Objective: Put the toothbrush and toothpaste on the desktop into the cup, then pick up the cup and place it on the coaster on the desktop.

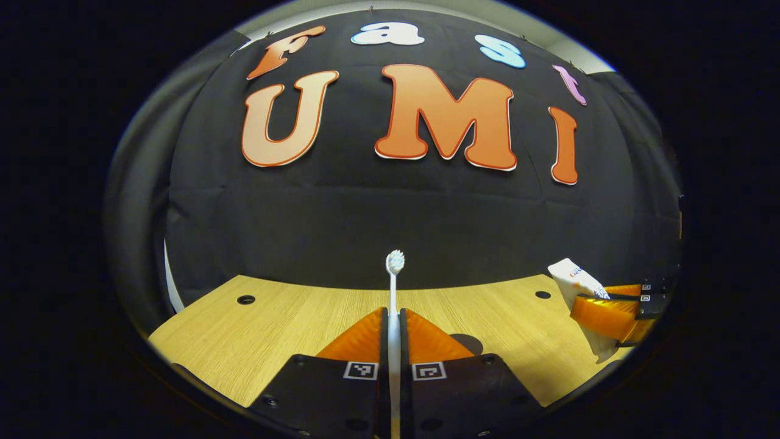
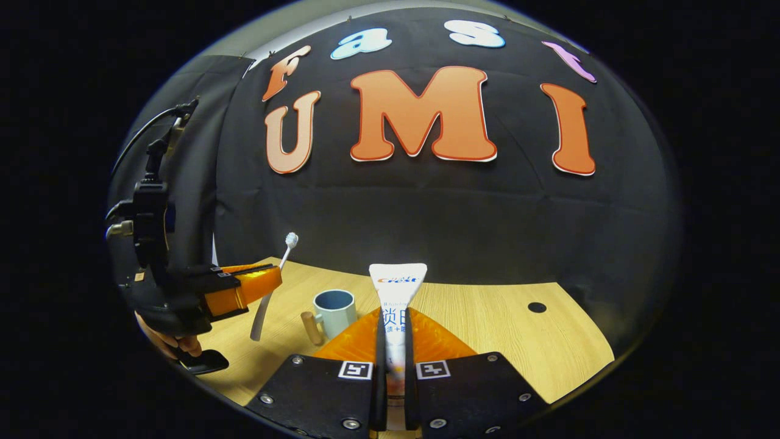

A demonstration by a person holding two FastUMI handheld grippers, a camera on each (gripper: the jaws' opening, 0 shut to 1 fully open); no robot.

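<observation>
The left tool [image 1: 393, 332] is squeezed tight on the toothbrush [image 1: 394, 286], bristles up, lifted off the tabletop [image 1: 286, 317]. The right tool [image 2: 394, 332] is squeezed tight on the toothpaste [image 2: 397, 286], also up in the air. The cup [image 2: 334, 311] sits on the tabletop between them, open and empty. Both things are long and the cup is small, so a poke on the rim could tip it over. The two tools could also bump if they go in together.
</observation>
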